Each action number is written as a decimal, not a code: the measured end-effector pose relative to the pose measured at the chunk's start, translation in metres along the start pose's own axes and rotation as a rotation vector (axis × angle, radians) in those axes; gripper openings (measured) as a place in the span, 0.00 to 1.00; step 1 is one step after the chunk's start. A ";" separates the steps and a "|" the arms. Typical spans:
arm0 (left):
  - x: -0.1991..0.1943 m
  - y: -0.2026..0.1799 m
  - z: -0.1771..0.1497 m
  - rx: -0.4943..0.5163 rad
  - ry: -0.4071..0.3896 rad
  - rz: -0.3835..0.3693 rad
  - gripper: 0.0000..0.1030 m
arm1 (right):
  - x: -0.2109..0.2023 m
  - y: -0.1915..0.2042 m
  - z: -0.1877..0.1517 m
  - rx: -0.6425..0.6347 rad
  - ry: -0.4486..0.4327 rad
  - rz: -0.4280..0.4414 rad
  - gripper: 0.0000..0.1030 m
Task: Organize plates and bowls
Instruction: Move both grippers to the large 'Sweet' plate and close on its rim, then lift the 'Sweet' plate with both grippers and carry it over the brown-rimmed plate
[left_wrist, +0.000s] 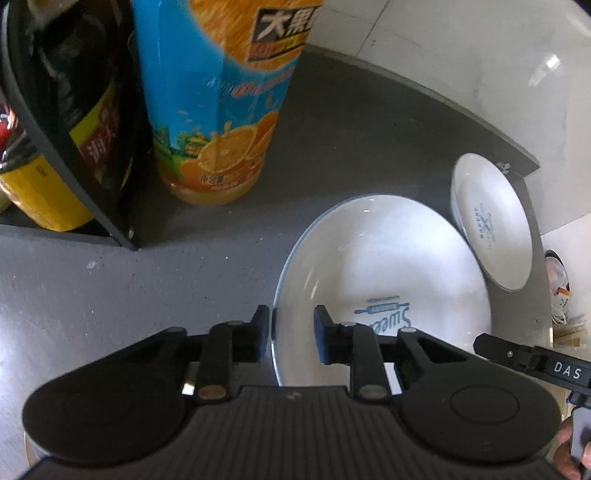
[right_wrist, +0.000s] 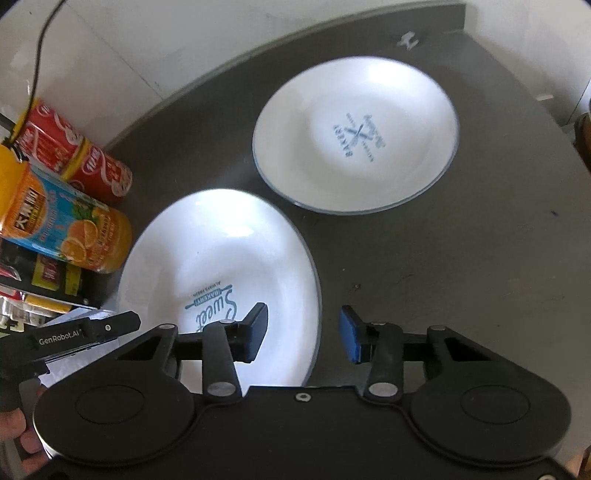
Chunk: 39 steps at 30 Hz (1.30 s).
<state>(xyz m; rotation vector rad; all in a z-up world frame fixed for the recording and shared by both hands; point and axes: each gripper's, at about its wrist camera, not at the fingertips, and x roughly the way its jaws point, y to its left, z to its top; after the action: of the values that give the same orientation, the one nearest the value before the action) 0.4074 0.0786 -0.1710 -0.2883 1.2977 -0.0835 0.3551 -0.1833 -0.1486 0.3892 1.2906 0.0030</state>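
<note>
Two white plates with blue rims lie on a dark grey table. The near "Sweet" plate (left_wrist: 380, 266) (right_wrist: 221, 258) sits between both grippers. The "Bakery" plate (left_wrist: 491, 221) (right_wrist: 354, 136) rests farther back, apart from it. My left gripper (left_wrist: 291, 334) is open, its fingers straddling the Sweet plate's left rim. My right gripper (right_wrist: 303, 334) is open as well and straddles the same plate's right rim. The other gripper's side shows in each view: the right gripper (left_wrist: 517, 354) and the left gripper (right_wrist: 92, 328).
A tall orange juice bottle (left_wrist: 221, 110) (right_wrist: 66, 225) stands left of the Sweet plate. Beside it is a black rack (left_wrist: 74, 140) holding bottles. Red cans (right_wrist: 74, 158) stand against the white wall. The table's far edge (left_wrist: 443, 99) curves behind the plates.
</note>
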 end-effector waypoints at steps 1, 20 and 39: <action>0.002 0.001 0.000 -0.004 0.006 0.002 0.18 | 0.003 0.001 0.001 0.002 0.010 -0.001 0.39; -0.004 0.012 0.000 -0.050 0.006 -0.003 0.08 | 0.019 0.006 0.007 -0.076 0.053 -0.040 0.14; -0.057 0.034 -0.012 -0.095 -0.079 0.001 0.07 | -0.021 0.034 -0.009 -0.204 -0.038 0.044 0.11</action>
<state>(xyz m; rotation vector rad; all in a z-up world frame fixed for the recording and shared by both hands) 0.3767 0.1217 -0.1290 -0.3683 1.2254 -0.0092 0.3476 -0.1538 -0.1219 0.2413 1.2306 0.1621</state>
